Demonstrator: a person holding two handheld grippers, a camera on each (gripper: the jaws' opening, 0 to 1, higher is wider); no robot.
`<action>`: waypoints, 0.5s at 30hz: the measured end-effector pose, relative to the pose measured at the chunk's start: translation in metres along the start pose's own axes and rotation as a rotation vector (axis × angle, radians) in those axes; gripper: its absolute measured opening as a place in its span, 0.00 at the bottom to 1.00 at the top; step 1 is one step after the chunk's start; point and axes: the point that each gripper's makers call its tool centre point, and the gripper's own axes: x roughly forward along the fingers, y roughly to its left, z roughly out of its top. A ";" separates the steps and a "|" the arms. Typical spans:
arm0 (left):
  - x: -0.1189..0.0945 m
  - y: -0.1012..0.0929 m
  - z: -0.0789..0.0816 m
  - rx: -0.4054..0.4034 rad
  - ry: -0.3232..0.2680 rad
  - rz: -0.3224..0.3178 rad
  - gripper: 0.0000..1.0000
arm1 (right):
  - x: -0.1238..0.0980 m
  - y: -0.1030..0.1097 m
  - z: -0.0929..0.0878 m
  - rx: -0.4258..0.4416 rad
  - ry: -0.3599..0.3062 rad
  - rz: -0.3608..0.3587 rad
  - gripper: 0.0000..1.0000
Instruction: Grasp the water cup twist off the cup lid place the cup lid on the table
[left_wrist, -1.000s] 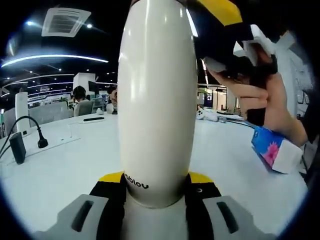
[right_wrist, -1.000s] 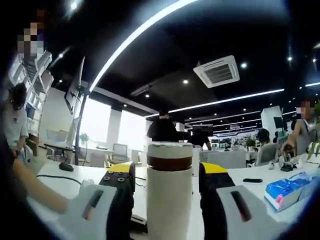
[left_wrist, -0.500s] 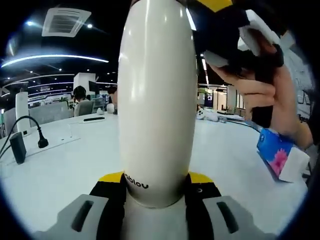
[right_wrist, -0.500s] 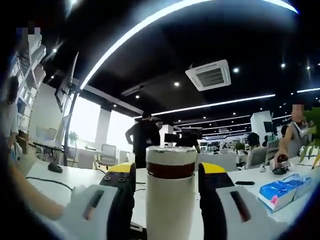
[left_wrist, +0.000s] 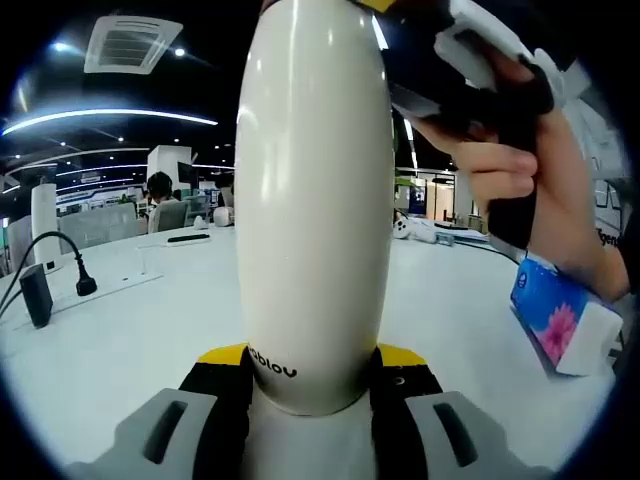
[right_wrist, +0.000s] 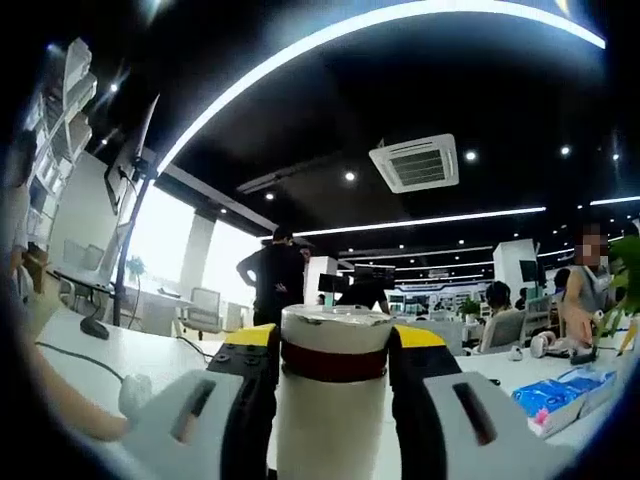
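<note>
Water cup (left_wrist: 315, 200) upright between the jaws of the left gripper (left_wrist: 310, 385), clamped low on its cream body just above the white table (left_wrist: 120, 330). Up top, cup lid (right_wrist: 335, 330) with its dark band sits between the jaws of the right gripper (right_wrist: 335, 360), closed on it from the sides; from the left gripper view, that same right gripper rides at upper right with the person's hand (left_wrist: 505, 170) wrapped round its grip. Judged mid-twist, lid not yet free. For a clean turn: hold the lower clamp dead firm, rotate about the cup's own axis, lift only once the thread lets go, no sideways pull that could tip the body. Ahead and left of the left gripper, open tabletop, with a black cable and plug (left_wrist: 75, 275) well off to the left. Right of it, a blue tissue pack (left_wrist: 560, 325) near the table edge; safer to set the lid down short of that.
</note>
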 end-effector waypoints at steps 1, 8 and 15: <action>0.000 0.000 0.000 0.000 0.000 0.000 0.48 | 0.001 -0.001 0.001 0.002 -0.004 0.002 0.46; -0.001 0.001 0.000 0.000 0.000 0.000 0.48 | 0.007 -0.003 0.002 -0.004 -0.016 0.009 0.46; -0.001 0.001 0.000 0.001 -0.001 0.000 0.48 | 0.007 -0.003 0.003 0.008 -0.025 0.064 0.46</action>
